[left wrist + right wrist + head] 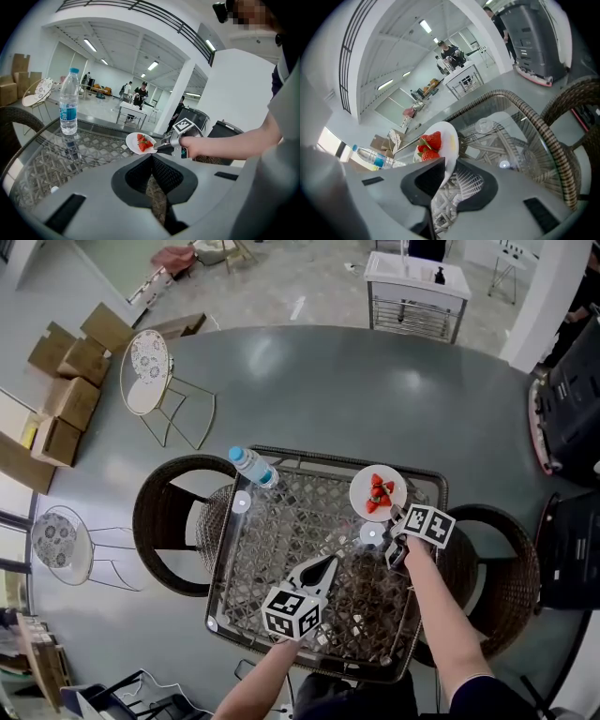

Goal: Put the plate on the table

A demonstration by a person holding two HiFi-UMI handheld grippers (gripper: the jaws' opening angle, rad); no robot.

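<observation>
The plate (379, 491), white and carrying cut strawberries (378, 494), is sitting over the far right corner of the glass-topped table (281, 526). In the right gripper view it is tilting, near rim low; whether its underside is touching the glass cannot be settled from these views.

The right gripper (393, 515) is clamping the plate's near rim between its jaws, as its own view is showing. The left gripper (330, 562) is hovering over the table's middle, well apart from the plate, its jaws pressing together on nothing.

A water bottle (251, 466) is standing upright at the far left corner of the table. Wicker chairs (169, 521) are flanking the table left and right.
</observation>
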